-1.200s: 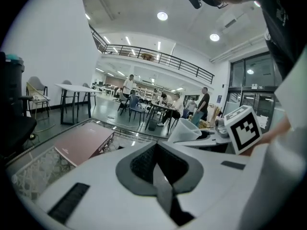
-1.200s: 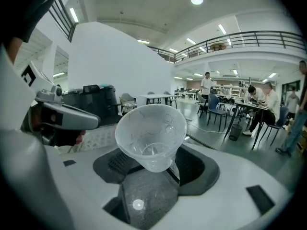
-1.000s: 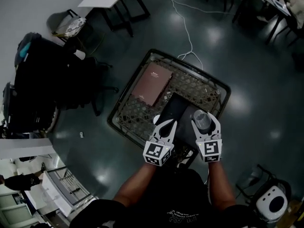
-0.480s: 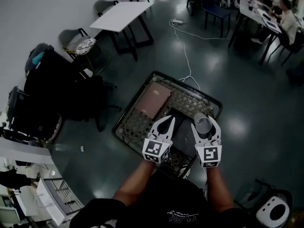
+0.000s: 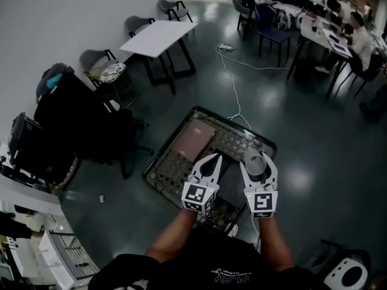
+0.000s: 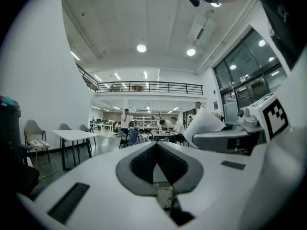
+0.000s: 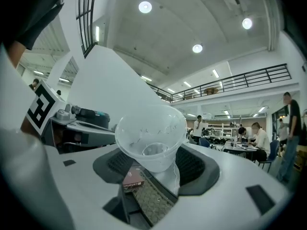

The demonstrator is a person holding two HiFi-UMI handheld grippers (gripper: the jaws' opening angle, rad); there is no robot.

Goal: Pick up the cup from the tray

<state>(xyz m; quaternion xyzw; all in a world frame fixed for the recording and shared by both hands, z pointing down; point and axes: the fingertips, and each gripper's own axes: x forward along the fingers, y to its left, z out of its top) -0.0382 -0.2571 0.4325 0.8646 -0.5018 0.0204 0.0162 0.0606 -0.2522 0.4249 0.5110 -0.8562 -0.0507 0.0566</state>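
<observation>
Open hall, clear cup point(image 7: 151, 134) pinched between right gripper point(image 7: 154, 161) fingers point(image 7: 200, 169)

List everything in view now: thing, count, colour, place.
cup: 1, clear, in the right gripper
tray: 1, dark wire mesh, below both grippers
book: 1, reddish-brown, tray's far-left part
panel: 1, black, in tray under grippers
table: 1, white, beyond tray, left
chairs: several, grey, by wall
cable: 1, white, floor beyond tray
people: several, light tops, at far tables
left gripper: 1, white, shut, empty
right gripper: 1, white, shut on cup
</observation>
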